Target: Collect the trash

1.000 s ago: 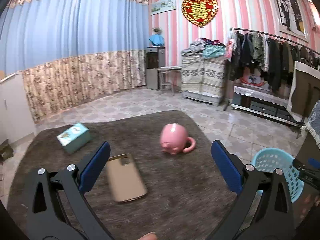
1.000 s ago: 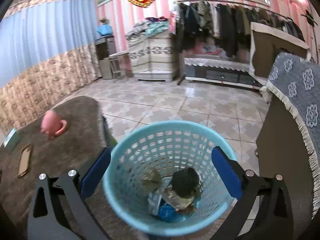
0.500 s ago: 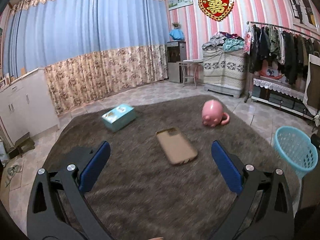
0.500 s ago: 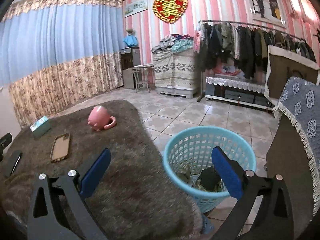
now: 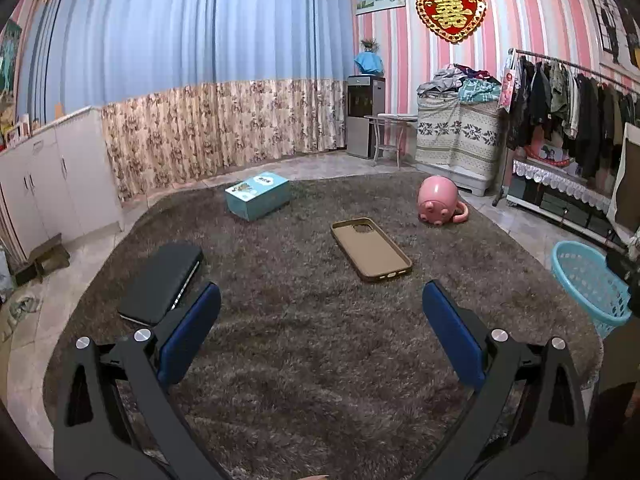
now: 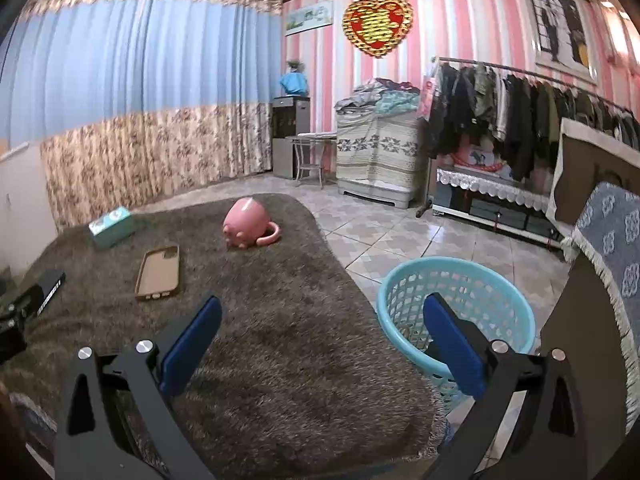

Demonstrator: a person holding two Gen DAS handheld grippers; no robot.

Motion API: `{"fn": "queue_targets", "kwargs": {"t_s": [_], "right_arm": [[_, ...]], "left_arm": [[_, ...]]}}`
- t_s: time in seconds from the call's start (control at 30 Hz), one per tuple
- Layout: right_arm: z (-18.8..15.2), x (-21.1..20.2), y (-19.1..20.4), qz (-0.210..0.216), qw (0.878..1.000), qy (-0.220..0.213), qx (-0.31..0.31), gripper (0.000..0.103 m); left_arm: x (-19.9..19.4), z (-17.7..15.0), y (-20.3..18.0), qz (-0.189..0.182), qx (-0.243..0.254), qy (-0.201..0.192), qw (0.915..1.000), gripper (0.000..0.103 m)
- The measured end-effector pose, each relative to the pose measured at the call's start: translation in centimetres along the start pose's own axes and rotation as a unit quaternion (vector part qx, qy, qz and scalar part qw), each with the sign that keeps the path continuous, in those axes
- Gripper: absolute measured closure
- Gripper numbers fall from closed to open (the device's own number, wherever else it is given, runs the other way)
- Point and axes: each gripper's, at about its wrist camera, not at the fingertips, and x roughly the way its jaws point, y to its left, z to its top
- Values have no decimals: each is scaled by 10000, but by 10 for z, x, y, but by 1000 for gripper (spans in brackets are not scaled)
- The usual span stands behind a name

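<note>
A light blue mesh trash basket (image 6: 456, 300) stands on the tiled floor beside the table's right edge; it also shows at the right of the left wrist view (image 5: 588, 280). My right gripper (image 6: 320, 344) is open and empty, held above the brown shaggy table cover (image 6: 288, 340), with its right finger in front of the basket. My left gripper (image 5: 320, 332) is open and empty above the middle of the same cover (image 5: 312, 344). No loose trash shows on the cover.
On the cover lie a tan phone case (image 5: 370, 249), an overturned pink pig mug (image 5: 438, 205), a teal tissue box (image 5: 258, 195) and a black flat device (image 5: 162, 282). A clothes rack (image 6: 520, 120) and a cloth-draped cabinet (image 6: 608, 240) stand at the right.
Both grippers have pulled back and up. The right gripper has moved away from over the basket toward the table. The left view now takes in the whole cover.
</note>
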Motion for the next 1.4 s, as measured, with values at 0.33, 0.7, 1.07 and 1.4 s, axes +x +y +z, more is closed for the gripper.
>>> {"fn": "queue_targets", "kwargs": {"t_s": [0.33, 0.7, 1.07, 1.4], "right_arm": [[-2, 2, 0, 29, 10000, 81, 14, 4], [-1, 3, 0, -28, 10000, 5, -71, 4], [-1, 5, -2, -29, 10000, 14, -74, 4], [-1, 5, -1, -27, 10000, 20, -76, 4]], "left_arm": [[2, 5, -9, -155, 11, -107, 9998, 5], [-3, 12, -21, -354, 120, -357, 9987, 5], [-2, 7, -24, -318, 217, -398, 9985, 5], [-2, 6, -24, -321, 222, -429, 9983, 5]]}}
